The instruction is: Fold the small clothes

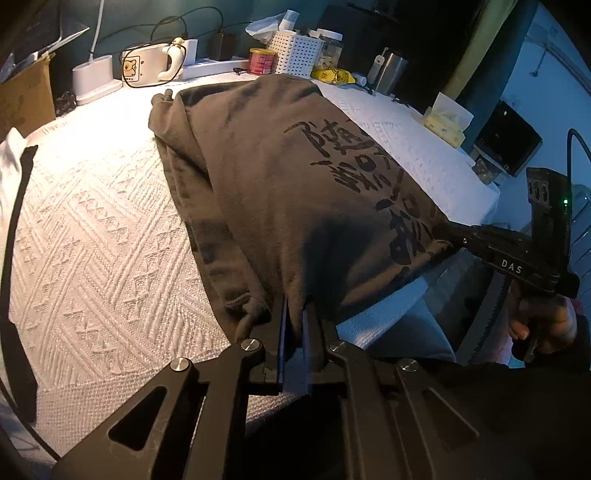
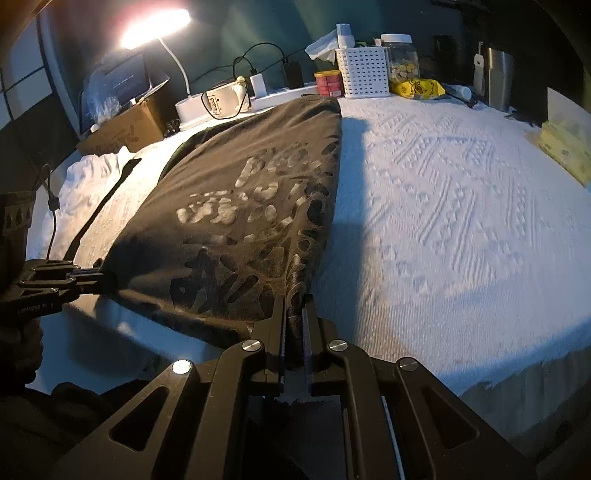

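Shirt (image 1: 295, 192) hem pinched by both downward-angled grippers, left gripper (image 1: 294, 314), right gripper (image 2: 294, 314)

Along the far edge of the white woven tablecloth (image 2: 461, 206) we see a red tin (image 2: 328, 83), a white perforated basket (image 2: 364, 72), a clear jar (image 2: 400, 59) (white lid), a yellow snack packet (image 2: 417, 88) and a steel tumbler (image 2: 498, 79). A lit lamp (image 2: 155, 26) shines over a cardboard box (image 2: 125, 129).

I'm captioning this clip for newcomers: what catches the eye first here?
A dark brown shirt with bold black lettering lies across the white textured bedspread. The left gripper and right gripper each pinch a near corner. A bright lamp glares at the far left.
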### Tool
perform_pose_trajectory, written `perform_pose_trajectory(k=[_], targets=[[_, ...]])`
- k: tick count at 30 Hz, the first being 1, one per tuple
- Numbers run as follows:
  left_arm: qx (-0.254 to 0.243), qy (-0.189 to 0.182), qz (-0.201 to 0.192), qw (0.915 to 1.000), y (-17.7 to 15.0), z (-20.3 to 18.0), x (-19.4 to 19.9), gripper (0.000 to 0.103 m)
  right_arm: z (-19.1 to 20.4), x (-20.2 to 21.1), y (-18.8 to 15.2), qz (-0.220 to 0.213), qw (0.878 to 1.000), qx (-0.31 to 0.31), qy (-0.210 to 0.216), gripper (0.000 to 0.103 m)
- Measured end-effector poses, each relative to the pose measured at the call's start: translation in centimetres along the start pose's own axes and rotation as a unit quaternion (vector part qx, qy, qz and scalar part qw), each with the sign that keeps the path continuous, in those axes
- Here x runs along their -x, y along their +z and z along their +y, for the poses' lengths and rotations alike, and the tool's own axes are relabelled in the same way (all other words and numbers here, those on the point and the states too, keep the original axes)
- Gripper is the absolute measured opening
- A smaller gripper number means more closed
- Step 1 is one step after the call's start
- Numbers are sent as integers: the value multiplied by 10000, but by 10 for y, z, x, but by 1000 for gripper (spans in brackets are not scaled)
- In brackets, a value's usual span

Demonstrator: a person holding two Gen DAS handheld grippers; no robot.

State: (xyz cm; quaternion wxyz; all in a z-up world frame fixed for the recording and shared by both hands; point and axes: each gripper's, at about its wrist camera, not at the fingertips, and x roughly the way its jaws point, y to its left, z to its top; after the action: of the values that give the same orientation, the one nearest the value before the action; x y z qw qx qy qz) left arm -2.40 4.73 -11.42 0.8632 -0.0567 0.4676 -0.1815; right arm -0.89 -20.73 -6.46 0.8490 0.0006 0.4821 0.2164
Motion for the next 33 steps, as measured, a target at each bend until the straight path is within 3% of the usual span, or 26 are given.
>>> perform_pose_trajectory(k=[12, 15, 17, 19, 21, 27, 28, 30, 33], targets=[[-17, 345, 218, 9992, 2, -5, 9, 13, -2, 0, 3, 125, 9999, -24, 30, 8], [20, 482, 47, 9988, 8, -5, 23, 30, -2, -1, 6, 242, 9997, 8, 22, 9], [73, 571, -122, 9983, 13, -2, 31, 59, -2, 0, 10, 278, 9996, 21, 39, 9], [112, 729, -316, 9968, 18, 2, 38, 68, -1, 1, 14, 299, 9995, 75, 50, 11], [162, 785, -316, 9963, 23, 6, 36, 68, -1, 1, 16, 305, 9995, 100, 0, 17], [145, 914, -273, 9953, 30, 8, 28, 68, -8, 4, 25, 329, 9994, 75, -41, 20], [126, 946, -285, 9950, 32, 7, 28, 68, -9, 4, 26, 320, 9994, 73, -61, 25], [85, 1043, -330, 9940, 36, 7, 27, 68, -11, 4, 30, 274, 9996, 48, -85, 47], [85, 1095, -370, 9933, 45, 9, 24, 68, -17, 3, 37, 220, 9997, 5, -121, 49]])
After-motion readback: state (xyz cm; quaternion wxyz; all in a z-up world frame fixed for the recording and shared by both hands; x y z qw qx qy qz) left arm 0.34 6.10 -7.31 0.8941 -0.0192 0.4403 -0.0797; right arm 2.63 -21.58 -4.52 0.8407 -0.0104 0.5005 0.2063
